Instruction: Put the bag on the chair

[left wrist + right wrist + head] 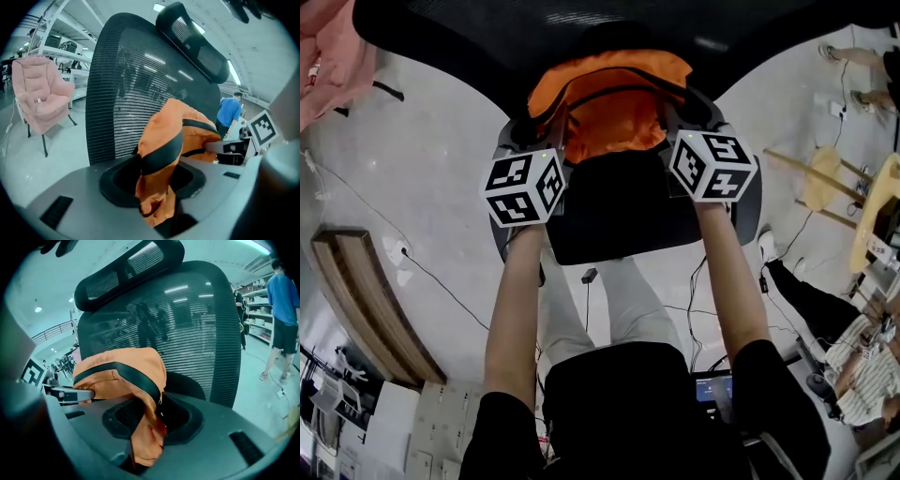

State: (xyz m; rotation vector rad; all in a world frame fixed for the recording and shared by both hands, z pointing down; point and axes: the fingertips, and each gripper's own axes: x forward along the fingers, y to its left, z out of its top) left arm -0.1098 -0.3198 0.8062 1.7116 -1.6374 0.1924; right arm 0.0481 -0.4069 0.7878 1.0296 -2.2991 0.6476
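The orange bag with black trim hangs between my two grippers, just above the black seat of a mesh office chair and close to its backrest. My left gripper has a loose fold of the bag's left side between its jaws, which stand apart without pinching it. On the other side, the right gripper is shut on a thin fold of the bag that hangs down between its pads. The underside of the bag is hidden.
A pink padded chair stands to the left. A person in a blue shirt stands to the right, beyond the chair. A wooden stool, floor cables and a wooden board lie around the chair's base.
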